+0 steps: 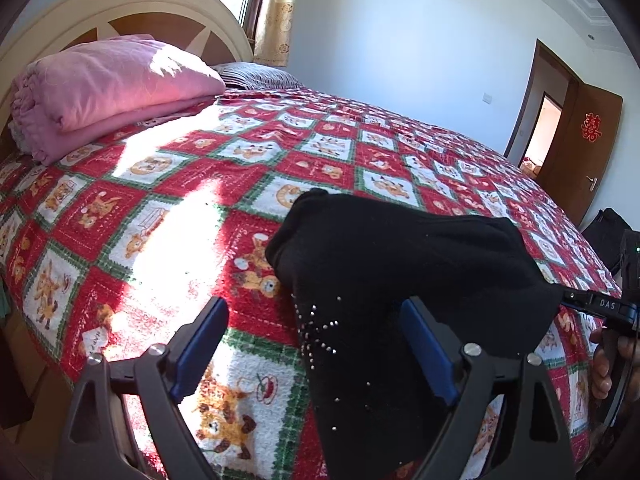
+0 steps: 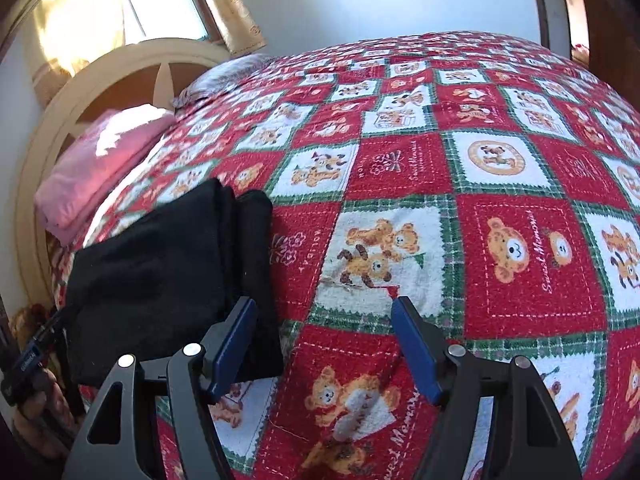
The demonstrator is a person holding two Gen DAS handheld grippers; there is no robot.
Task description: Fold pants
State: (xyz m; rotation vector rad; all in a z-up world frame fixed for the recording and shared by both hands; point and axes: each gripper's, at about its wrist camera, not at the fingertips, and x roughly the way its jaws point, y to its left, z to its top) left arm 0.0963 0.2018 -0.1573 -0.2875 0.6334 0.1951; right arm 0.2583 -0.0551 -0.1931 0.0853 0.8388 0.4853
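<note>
Two tongs wide open, pants folded on the bed

Both tongs are spread wide and neither holds anything. Risk first, as a judgement: the black pants (image 1: 400,280) look like a compact stack of layers, so a brush from either tool could drag the top layer and undo the fold. The pile also sits near the bed edge, so a tug toward the person might slide it off the bedspread (image 1: 200,208).

Left tongs (image 1: 316,344): blue pads far apart. The pants lie ahead and to their right, dark cloth spanning much of the gap; the right pad (image 1: 428,352) appears to be against the cloth or just above it, cannot tell which. The left pad is over bare bedspread.

Right tongs (image 2: 324,348): also wide. The pants (image 2: 168,280) lie to their left, with the left pad (image 2: 232,348) over the pile's near right corner; contact cannot be told. The right pad is over bedspread (image 2: 520,240), well clear of the pants.

A pink blanket (image 1: 100,92) lies far ahead-left, well apart.
</note>
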